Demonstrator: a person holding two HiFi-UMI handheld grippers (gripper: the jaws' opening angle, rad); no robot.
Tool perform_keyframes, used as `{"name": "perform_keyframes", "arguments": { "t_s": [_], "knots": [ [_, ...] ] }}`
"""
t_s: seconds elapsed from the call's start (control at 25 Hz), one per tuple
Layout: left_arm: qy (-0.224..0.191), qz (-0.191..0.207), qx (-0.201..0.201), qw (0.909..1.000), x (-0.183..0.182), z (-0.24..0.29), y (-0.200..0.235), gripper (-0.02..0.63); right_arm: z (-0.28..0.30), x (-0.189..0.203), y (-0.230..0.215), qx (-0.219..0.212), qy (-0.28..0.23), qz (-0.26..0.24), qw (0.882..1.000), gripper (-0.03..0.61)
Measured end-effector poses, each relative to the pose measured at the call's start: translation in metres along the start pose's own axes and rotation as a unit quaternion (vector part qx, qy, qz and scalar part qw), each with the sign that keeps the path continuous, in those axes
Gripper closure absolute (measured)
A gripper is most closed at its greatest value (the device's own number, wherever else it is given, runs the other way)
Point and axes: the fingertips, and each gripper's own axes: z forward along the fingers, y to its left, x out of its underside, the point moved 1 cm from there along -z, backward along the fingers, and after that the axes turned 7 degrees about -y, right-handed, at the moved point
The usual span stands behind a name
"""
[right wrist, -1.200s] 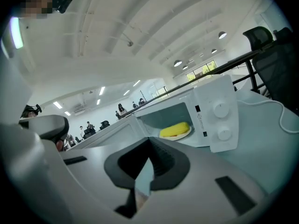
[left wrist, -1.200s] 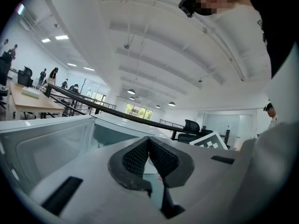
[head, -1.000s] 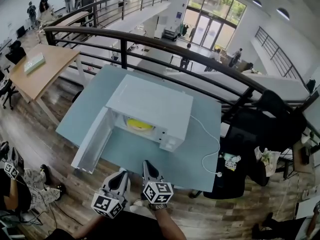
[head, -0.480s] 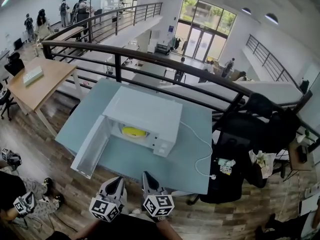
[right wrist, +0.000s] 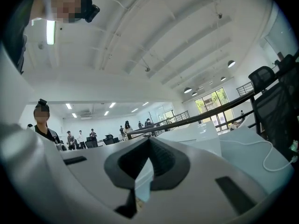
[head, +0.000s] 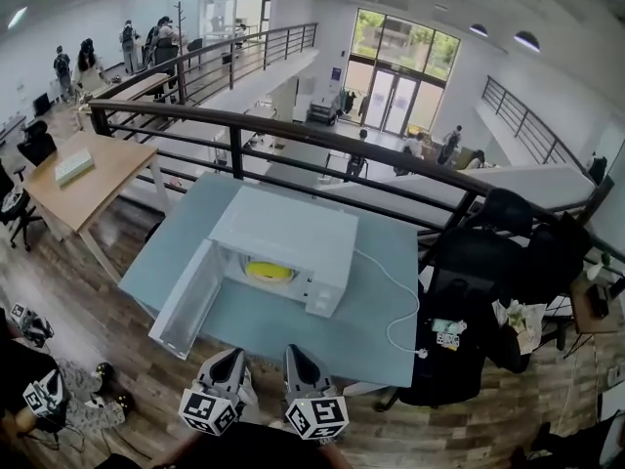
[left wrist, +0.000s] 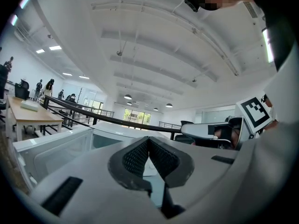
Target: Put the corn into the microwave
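Corn (head: 269,271) is seen inside the open microwave (head: 288,225), while at 6 o'clock the left gripper (head: 234,356) and right gripper (head: 294,353) are held with jaws closed, empty.

Open-plan office mezzanine: desks (head: 107,164), chairs (head: 479,262), railing (head: 293,127).

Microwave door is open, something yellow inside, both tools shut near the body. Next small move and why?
Probably reach the left tool to the free edge of the open door and push it shut. The corn lies inside the microwave, the right tool is shut and empty like the left, and the door hangs open on the left side.
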Motion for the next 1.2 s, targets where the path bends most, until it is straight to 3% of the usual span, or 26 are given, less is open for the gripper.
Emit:
{"name": "perform_keyframes", "arguments": {
  "t_s": [0.88,1.2],
  "knots": [
    [0.0,-0.004,0.01,0.9999,0.0,-0.013,-0.013,0.611,-0.024,0.001,0.017,-0.002,-0.002,-0.013,1.0,0.569],
    [-0.004,-0.003,0.021,0.9998,0.0,-0.018,-0.014,0.611,-0.026,0.008,0.017,0.017,0.006,-0.015,1.0,0.569]
  ]
}}
